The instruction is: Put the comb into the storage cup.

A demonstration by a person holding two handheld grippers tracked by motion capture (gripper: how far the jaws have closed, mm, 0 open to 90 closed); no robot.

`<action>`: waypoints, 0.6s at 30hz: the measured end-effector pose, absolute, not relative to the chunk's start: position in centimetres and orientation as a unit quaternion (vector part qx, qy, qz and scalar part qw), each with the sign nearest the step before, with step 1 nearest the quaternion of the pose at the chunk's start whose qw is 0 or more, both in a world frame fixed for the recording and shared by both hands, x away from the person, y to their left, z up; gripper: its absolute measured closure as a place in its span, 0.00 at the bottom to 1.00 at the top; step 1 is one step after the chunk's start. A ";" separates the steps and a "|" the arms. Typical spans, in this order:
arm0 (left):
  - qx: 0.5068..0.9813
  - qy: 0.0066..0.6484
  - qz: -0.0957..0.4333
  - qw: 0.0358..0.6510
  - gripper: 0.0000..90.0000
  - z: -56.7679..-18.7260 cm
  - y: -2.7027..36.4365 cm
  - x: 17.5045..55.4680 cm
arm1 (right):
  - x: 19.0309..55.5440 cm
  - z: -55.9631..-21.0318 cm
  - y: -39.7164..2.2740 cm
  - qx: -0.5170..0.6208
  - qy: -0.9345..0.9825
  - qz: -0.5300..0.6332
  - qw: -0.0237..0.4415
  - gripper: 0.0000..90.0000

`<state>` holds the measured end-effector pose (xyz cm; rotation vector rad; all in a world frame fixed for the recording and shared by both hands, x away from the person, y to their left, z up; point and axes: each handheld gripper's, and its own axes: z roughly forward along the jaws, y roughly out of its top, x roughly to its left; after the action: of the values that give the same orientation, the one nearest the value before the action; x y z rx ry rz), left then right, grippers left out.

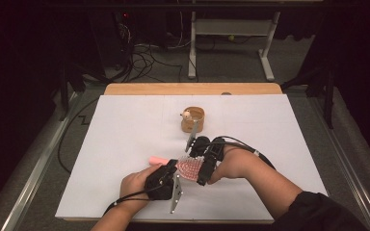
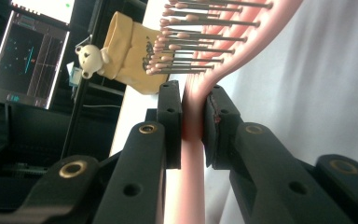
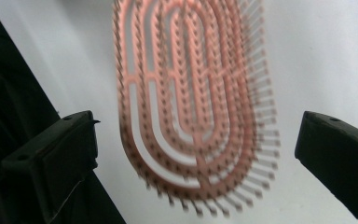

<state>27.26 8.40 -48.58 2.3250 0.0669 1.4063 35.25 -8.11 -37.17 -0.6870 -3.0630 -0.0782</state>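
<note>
A pink hairbrush (image 1: 188, 168) with an oval slotted head and metal bristles is held above the white board (image 1: 125, 134). My left gripper (image 1: 174, 169) is shut on its neck; in the left gripper view the two pads clamp the pink handle (image 2: 193, 123), and the bristled head (image 2: 205, 37) rises beyond them. My right gripper (image 1: 200, 167) hovers at the brush head. In the right gripper view its jaws stand wide open on either side of the blurred brush head (image 3: 191, 107), without touching it. My right gripper (image 3: 196, 144) holds nothing.
A tan fabric pouch (image 1: 193, 119) with a small cream bear (image 2: 89, 57) on it stands on the board behind the hands. A lit monitor (image 2: 28, 51) is off the table's side. Cables and desk legs (image 1: 191, 43) are on the floor beyond.
</note>
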 end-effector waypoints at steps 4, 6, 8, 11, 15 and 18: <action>0.835 0.033 0.509 0.209 0.88 -48.4 8.9 27.5 | 35.2 -36.9 -8.8 -0.222 -0.975 -0.027 -0.003 0.01; 0.836 0.035 0.509 0.203 0.88 -48.4 9.1 27.5 | 35.1 -36.8 -9.3 -0.221 -0.975 -0.028 -0.006 0.01; 0.834 0.037 0.510 0.206 0.88 -48.5 9.1 27.6 | 35.1 -36.7 -9.7 -0.223 -0.975 -0.026 -0.006 0.01; 0.834 0.038 0.513 0.202 0.88 -48.4 9.3 27.6 | 35.0 -36.9 -10.6 -0.224 -0.974 -0.026 -0.009 0.01; 0.833 0.044 0.513 0.205 0.88 -48.4 9.5 27.7 | 35.0 -37.4 -11.5 -0.229 -0.973 -0.014 -0.011 0.01; 0.832 0.045 0.513 0.204 0.88 -48.4 9.5 27.7 | 34.9 -37.8 -11.9 -0.231 -0.973 -0.015 -0.010 0.01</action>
<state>27.69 9.54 -48.41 2.3222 0.1264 1.4316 34.95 -11.91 -37.76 -0.7302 -3.0767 -0.0460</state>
